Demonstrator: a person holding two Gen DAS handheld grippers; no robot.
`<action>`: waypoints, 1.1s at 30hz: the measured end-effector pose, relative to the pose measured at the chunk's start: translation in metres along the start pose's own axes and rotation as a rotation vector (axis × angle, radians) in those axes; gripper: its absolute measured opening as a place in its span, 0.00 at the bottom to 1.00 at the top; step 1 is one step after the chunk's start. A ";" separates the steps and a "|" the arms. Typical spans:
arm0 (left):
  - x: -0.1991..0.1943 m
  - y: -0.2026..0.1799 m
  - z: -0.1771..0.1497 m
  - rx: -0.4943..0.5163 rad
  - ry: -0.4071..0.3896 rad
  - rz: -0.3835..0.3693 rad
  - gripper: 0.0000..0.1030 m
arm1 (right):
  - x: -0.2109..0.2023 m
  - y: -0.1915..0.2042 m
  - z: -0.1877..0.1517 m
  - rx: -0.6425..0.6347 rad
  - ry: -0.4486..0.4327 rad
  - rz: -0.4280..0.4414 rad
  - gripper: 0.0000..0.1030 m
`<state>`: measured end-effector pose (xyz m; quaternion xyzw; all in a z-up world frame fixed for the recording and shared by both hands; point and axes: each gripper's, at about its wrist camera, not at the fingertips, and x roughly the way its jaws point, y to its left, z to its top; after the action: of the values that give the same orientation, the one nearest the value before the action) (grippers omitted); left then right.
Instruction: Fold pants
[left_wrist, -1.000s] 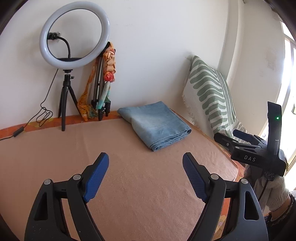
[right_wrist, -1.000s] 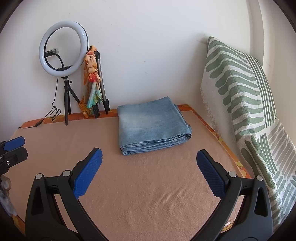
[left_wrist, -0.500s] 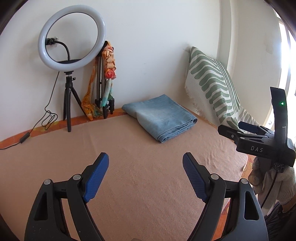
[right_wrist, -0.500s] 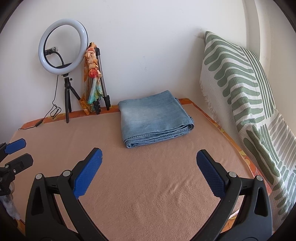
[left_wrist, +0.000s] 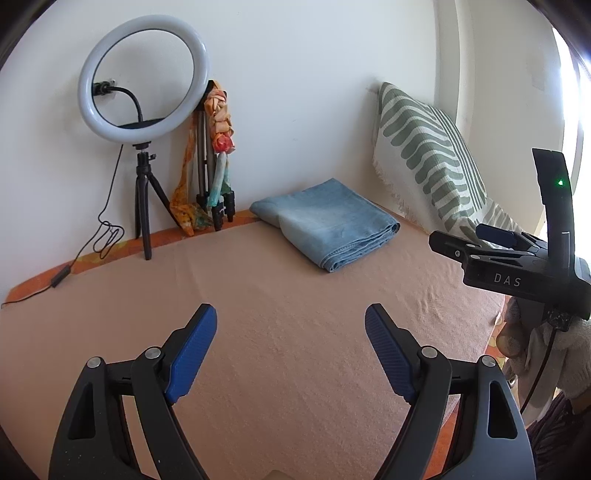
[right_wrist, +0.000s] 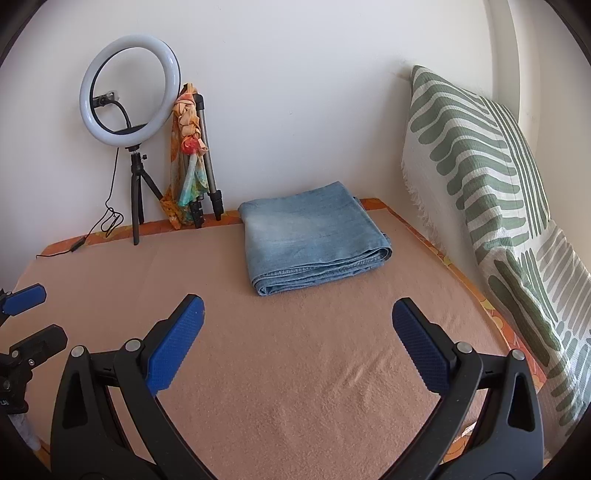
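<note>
Pants (right_wrist: 314, 240) lie folded at twelve o'clock on the peach blanket (right_wrist: 295, 369); left claw (left_wrist: 291, 325) and right claw (right_wrist: 295, 317) both gape, released, empty.

Folded jeans (right_wrist: 314, 236) on tabletop (right_wrist: 295, 369), far side, near back wall. Ring light on tripod (right_wrist: 129, 110) far left at wall, second tripod with scarf (right_wrist: 192, 155) just right of it. Striped pillow (right_wrist: 491, 192) along right edge, right of jeans.
</note>
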<state>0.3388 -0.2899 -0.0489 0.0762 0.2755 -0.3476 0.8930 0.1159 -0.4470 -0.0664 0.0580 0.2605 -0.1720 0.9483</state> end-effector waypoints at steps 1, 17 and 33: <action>0.000 0.000 0.000 -0.001 0.001 -0.002 0.80 | 0.000 0.000 -0.001 -0.001 0.000 -0.003 1.00; 0.001 0.003 0.001 -0.021 0.017 0.006 0.80 | 0.003 -0.001 -0.001 0.005 0.003 -0.007 1.00; 0.005 0.007 0.003 -0.054 0.045 0.040 0.88 | 0.005 0.000 -0.002 0.007 0.007 -0.006 1.00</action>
<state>0.3471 -0.2886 -0.0495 0.0653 0.3034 -0.3203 0.8950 0.1195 -0.4480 -0.0706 0.0610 0.2635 -0.1754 0.9466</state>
